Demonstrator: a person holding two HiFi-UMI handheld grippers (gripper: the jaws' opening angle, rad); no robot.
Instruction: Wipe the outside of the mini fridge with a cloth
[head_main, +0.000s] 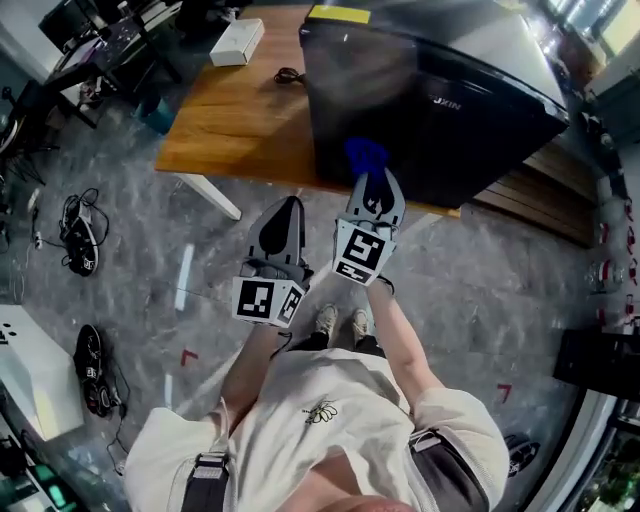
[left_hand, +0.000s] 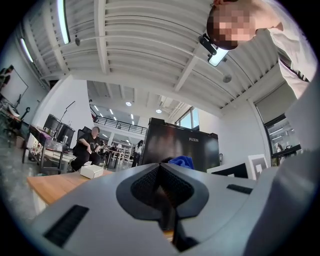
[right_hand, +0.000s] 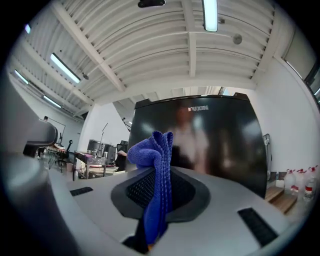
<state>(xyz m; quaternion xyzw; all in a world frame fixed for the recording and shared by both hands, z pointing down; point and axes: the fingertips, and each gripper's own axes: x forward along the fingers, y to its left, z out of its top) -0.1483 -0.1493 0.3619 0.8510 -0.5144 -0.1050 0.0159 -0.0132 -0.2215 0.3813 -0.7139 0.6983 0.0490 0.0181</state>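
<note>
Right gripper view shows the right gripper clamped on a folded blue cloth, close to the front of the black fridge on the wooden table; the left gripper is closed on nothing. A good wipe probably means pressing the cloth's free end flat to the door and sweeping in overlapping strokes, hard jaws kept off the gloss.

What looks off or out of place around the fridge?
Nothing on the mini fridge itself: it stands upright on the table, door shut. Only clutter: shoes and cords lie loose on the floor at left.
</note>
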